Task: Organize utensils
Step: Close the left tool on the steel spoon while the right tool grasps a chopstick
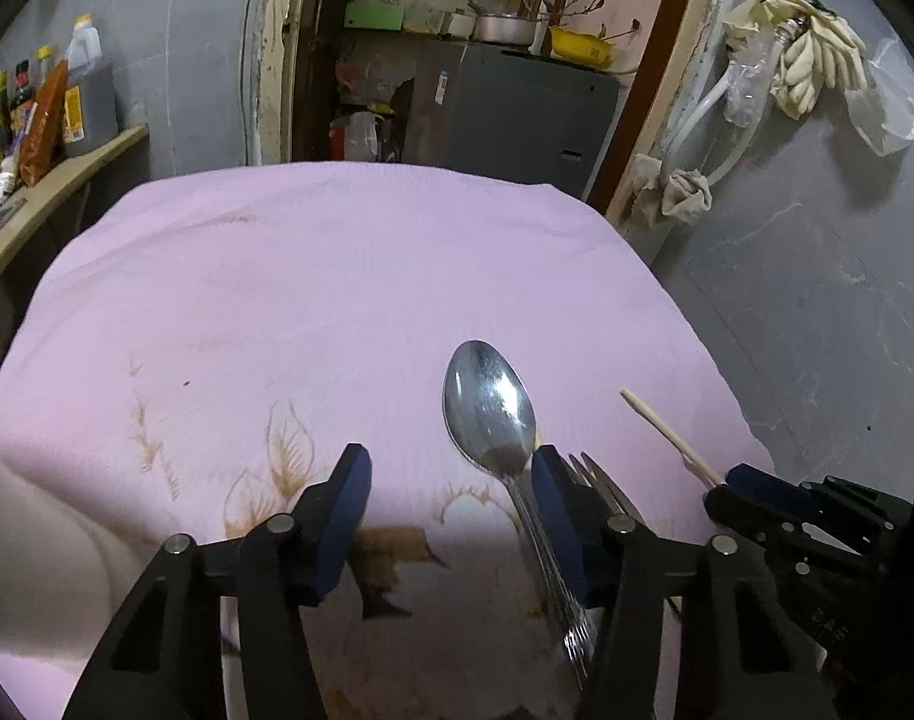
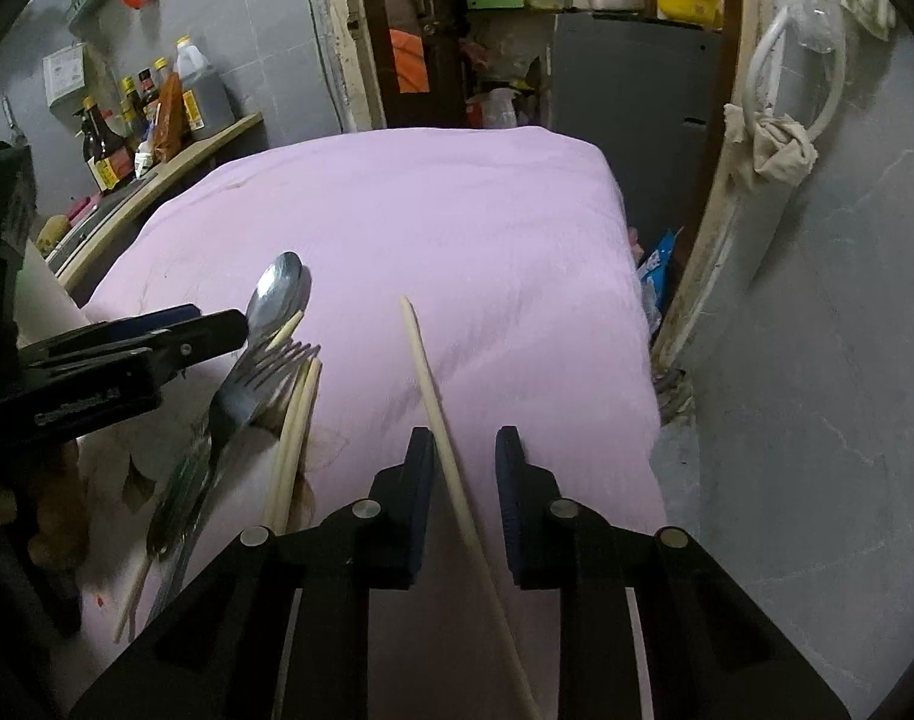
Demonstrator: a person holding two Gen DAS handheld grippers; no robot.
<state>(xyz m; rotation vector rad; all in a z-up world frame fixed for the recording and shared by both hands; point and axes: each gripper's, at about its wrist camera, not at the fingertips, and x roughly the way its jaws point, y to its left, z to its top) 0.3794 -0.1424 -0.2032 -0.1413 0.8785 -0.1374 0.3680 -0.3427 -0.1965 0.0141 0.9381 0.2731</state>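
A steel spoon point(image 1: 490, 405) lies on the pink cloth point(image 1: 336, 276), its handle running back between the fingers of my left gripper point(image 1: 452, 459). The handle sits against the right pad and the left pad stands well clear, so the gripper is open. Fork tines point(image 1: 589, 471) show just beyond that right finger. A single pale chopstick point(image 2: 423, 360) runs between the fingers of my right gripper point(image 2: 464, 441), close to the left pad, with a gap to the right pad. A fork point(image 2: 264, 372) and two chopsticks point(image 2: 294, 420) lie to its left, by the left gripper point(image 2: 216, 327).
The cloth drops off at the table's right edge point(image 2: 643, 360), close to a grey wall. A side shelf with sauce bottles point(image 2: 156, 102) stands at the left. Behind the table are a doorway and a grey cabinet point(image 1: 511, 114). A hose and cloths point(image 1: 775, 78) hang on the right wall.
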